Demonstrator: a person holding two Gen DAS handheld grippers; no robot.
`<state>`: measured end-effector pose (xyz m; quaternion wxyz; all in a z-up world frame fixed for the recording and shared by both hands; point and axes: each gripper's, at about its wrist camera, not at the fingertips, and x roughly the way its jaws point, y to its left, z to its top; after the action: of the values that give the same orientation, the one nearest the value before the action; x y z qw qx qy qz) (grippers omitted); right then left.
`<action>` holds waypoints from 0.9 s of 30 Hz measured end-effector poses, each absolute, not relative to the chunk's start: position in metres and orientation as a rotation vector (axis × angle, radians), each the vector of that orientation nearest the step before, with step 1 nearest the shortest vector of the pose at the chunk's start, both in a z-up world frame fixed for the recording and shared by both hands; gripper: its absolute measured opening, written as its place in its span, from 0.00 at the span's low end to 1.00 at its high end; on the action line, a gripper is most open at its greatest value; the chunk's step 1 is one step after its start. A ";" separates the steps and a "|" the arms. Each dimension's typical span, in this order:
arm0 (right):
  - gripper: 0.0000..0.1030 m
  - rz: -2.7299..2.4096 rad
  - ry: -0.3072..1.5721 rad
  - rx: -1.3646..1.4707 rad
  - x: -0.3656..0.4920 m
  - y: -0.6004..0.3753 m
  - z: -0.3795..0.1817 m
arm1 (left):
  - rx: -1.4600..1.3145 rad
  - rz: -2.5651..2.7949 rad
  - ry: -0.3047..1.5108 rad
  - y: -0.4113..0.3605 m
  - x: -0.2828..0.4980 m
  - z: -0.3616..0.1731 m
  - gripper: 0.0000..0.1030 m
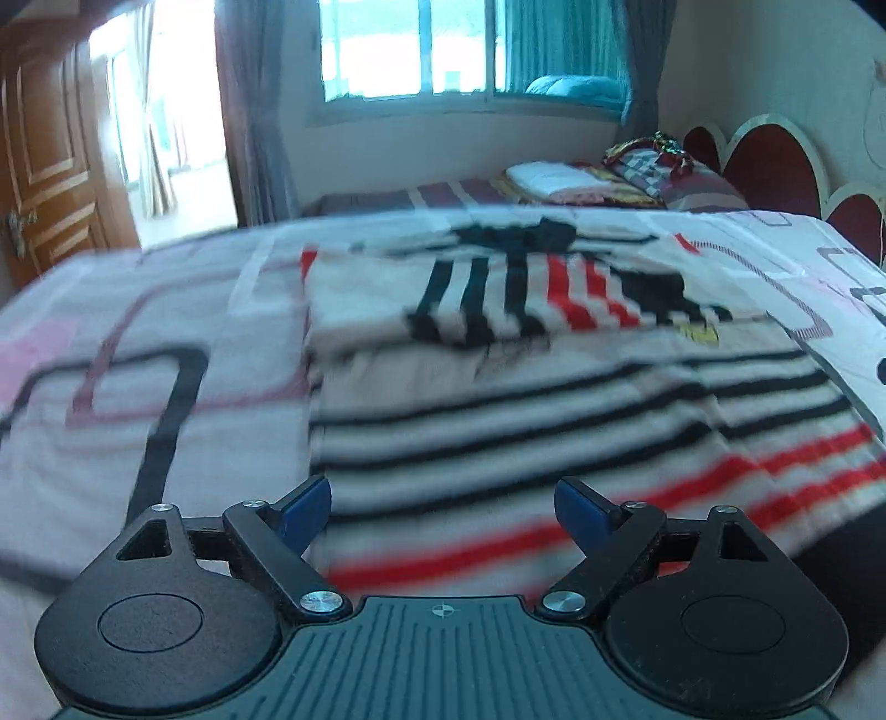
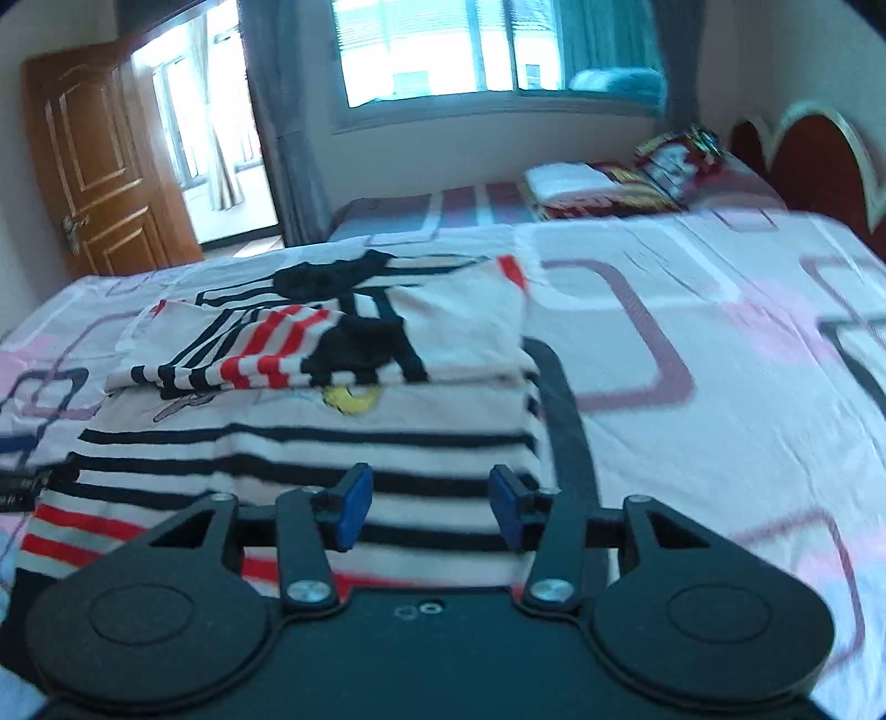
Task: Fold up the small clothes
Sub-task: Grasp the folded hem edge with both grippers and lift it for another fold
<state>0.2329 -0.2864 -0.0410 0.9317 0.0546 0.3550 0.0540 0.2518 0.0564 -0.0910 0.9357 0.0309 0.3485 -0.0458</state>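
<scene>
A small white shirt with black and red stripes (image 1: pixel 554 421) lies flat on the bed, its sleeves folded in across the chest; it also shows in the right wrist view (image 2: pixel 310 443). My left gripper (image 1: pixel 443 515) is open and empty, hovering over the shirt's near hem at its left edge. My right gripper (image 2: pixel 431 509) is open and empty over the near hem at the shirt's right edge. Both views are motion-blurred.
The bed sheet (image 2: pixel 692 360) is white with pink and dark square outlines. Folded bedding and pillows (image 2: pixel 609 183) lie at the far end by the red headboard (image 2: pixel 814 149). A wooden door (image 2: pixel 105 160) and a window (image 2: pixel 443 50) are behind.
</scene>
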 end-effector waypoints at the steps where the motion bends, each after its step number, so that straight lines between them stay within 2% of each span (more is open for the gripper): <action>1: 0.45 0.099 0.731 0.137 0.224 -0.295 -0.043 | 0.058 -0.089 0.724 0.060 0.244 -0.094 0.85; 8: 0.45 0.072 0.769 0.276 0.177 -0.328 -0.059 | -0.115 -0.121 0.808 0.095 0.186 -0.115 0.85; 10: 0.45 0.097 0.796 0.356 0.165 -0.338 -0.069 | -0.207 -0.149 0.836 0.104 0.172 -0.122 0.69; 11: 0.46 0.115 0.812 0.398 0.160 -0.342 -0.075 | -0.250 -0.164 0.841 0.108 0.166 -0.125 0.67; 21: 0.43 0.251 0.897 0.700 0.137 -0.346 -0.114 | -0.680 -0.328 0.873 0.134 0.158 -0.154 0.63; 27: 0.33 0.310 0.907 0.751 0.142 -0.348 -0.123 | -0.811 -0.383 0.854 0.140 0.170 -0.171 0.63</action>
<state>0.1418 -0.3478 -0.1227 0.8204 0.3528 0.4258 0.1454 0.1701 0.1403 -0.1710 0.8143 -0.3802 0.4002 -0.1795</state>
